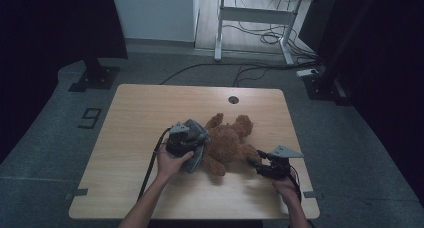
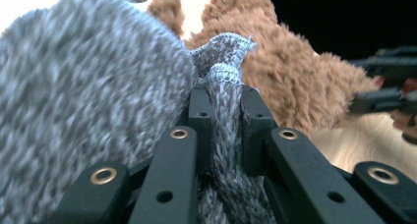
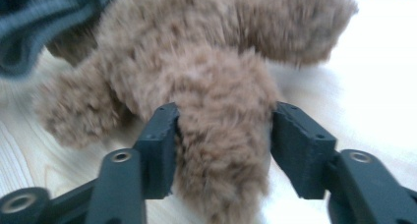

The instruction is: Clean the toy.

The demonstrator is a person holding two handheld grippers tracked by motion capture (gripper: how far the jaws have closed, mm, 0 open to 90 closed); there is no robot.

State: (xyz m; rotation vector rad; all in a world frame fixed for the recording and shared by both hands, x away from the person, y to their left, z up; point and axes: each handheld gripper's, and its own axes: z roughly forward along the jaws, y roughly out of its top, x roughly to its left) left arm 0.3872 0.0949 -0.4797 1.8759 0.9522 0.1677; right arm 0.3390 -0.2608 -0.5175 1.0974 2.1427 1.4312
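Brown teddy bear (image 1: 231, 142) is seen lying near the middle of the wooden table (image 1: 140, 118), head toward the far right.

A grey knitted garment (image 1: 196, 138) is bunched over the bear's left side. Its edge is pinched tight between the jaws of the left gripper (image 1: 186, 139); in the left gripper view the knit (image 2: 223, 116) is squeezed to a thin fold.

The right gripper (image 1: 264, 165) is set at the bear's near right limb (image 3: 223, 150). Its jaws are spread either side of the limb; the left pad touches fur, while a gap is seen at the right pad. No firm grip is judged.

Step judged: the garment is being worked on or off the bear; which cannot be told.

Next move calls for the bear to be steadied by the right gripper while the knit is drawn along the body without the pinch slipping.
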